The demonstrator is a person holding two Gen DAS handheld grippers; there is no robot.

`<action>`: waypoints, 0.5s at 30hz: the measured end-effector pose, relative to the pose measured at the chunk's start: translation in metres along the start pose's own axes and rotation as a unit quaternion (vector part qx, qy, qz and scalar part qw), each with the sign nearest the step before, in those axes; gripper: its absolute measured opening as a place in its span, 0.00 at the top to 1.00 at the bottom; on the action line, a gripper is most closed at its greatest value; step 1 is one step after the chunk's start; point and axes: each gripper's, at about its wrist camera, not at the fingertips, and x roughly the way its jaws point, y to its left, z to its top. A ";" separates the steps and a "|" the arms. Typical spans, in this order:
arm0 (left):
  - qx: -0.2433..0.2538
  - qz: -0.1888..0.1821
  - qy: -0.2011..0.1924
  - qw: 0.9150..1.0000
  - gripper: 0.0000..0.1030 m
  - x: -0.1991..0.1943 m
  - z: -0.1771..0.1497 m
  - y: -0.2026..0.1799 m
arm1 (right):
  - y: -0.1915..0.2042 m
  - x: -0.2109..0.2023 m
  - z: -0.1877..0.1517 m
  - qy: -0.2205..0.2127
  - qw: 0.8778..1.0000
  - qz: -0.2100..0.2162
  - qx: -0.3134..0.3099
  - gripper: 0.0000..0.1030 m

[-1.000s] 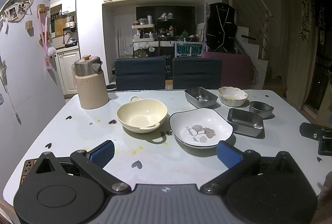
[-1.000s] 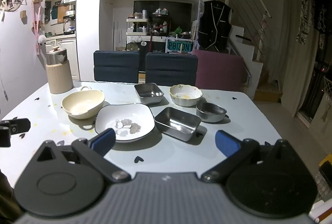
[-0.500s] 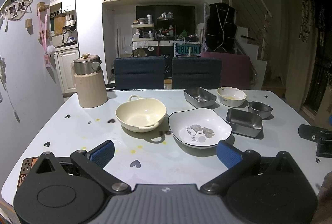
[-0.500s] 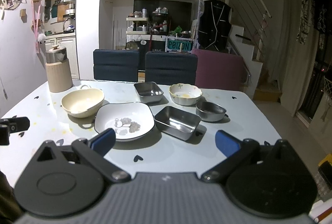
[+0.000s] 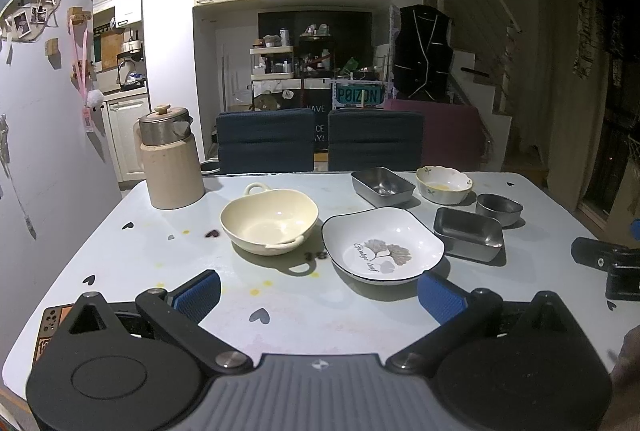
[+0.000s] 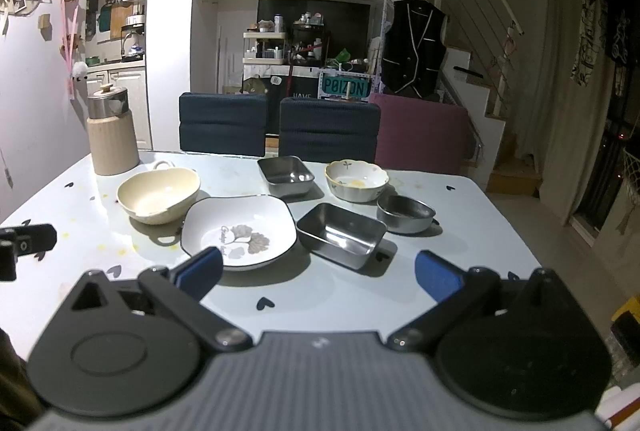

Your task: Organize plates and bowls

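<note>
A cream two-handled bowl point(image 5: 269, 220) point(image 6: 158, 193) sits mid-table, with a white square plate with a leaf print point(image 5: 382, 245) point(image 6: 239, 231) to its right. Beyond it are a steel rectangular tray point(image 5: 468, 233) point(image 6: 341, 233), a second steel tray point(image 5: 382, 186) point(image 6: 285, 175), a flowered ceramic bowl point(image 5: 443, 184) point(image 6: 356, 180) and a small round steel bowl point(image 5: 499, 208) point(image 6: 405, 213). My left gripper point(image 5: 319, 295) hovers open above the near table edge, empty. My right gripper point(image 6: 319, 273) is open too, in front of the plate and the nearer tray.
A beige jug with a steel lid point(image 5: 171, 163) point(image 6: 111, 133) stands at the table's back left. Two dark blue chairs point(image 5: 320, 139) and a maroon one point(image 6: 420, 135) line the far side. The white table point(image 5: 160, 263) ends near both grippers.
Both views have shifted only slightly; the dishes sit a little lower and nearer in the left wrist view. Nothing on the table has moved and both grippers stay open.
</note>
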 end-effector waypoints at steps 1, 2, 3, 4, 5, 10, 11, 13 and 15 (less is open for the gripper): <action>0.000 0.000 0.000 1.000 0.00 0.000 0.000 0.000 | 0.000 0.000 0.000 0.000 1.000 0.000 0.000 0.00; 0.000 0.000 0.000 1.000 0.00 0.000 0.000 0.000 | 0.001 -0.001 0.001 0.001 1.000 -0.001 -0.001 0.00; 0.000 0.000 0.000 1.000 0.00 0.000 0.000 0.000 | 0.001 -0.001 0.001 0.001 1.000 -0.001 -0.001 0.00; 0.000 0.000 0.000 1.000 0.00 0.000 0.000 0.000 | 0.001 -0.001 0.001 0.001 1.000 -0.001 -0.001 0.00; 0.000 0.000 0.000 1.000 0.00 0.000 0.000 0.000 | 0.001 -0.001 0.001 0.001 1.000 -0.001 -0.001 0.00; 0.000 0.000 0.000 1.000 0.00 0.000 0.000 0.001 | 0.001 -0.001 0.001 0.002 1.000 -0.001 -0.001 0.00; 0.000 0.000 0.000 1.000 0.00 0.000 0.000 0.000 | 0.001 -0.001 0.001 0.002 1.000 -0.001 -0.001 0.00; -0.001 -0.001 0.000 1.000 0.00 0.000 0.000 0.000 | 0.001 -0.001 0.001 0.002 1.000 -0.001 -0.001 0.00; -0.001 0.000 0.001 1.000 0.00 0.000 0.000 0.001 | 0.001 -0.001 0.000 0.003 1.000 -0.001 -0.002 0.00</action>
